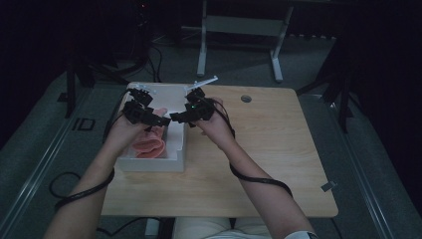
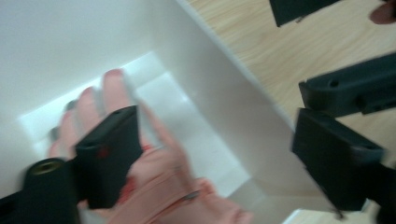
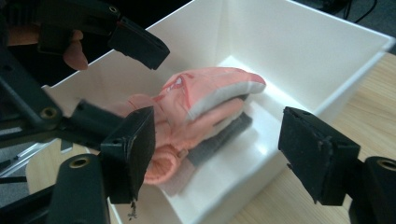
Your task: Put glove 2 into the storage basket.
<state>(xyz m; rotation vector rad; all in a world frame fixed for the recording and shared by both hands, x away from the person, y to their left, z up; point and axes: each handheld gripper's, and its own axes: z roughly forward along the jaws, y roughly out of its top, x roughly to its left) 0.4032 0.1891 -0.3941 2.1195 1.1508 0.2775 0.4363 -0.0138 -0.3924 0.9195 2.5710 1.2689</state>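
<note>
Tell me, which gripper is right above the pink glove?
The left gripper: it hangs over the pink glove inside the white box. The right gripper sits at the box's right wall.

No readable text, labels, brands or numbers anywhere.

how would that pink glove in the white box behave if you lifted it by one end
The glove would probably droop: it looks like soft knit, folded and slumped in the box. It likely weighs little, being thin fabric. The grey patches on its underside look like grip coating, so it probably would not slip.
</note>
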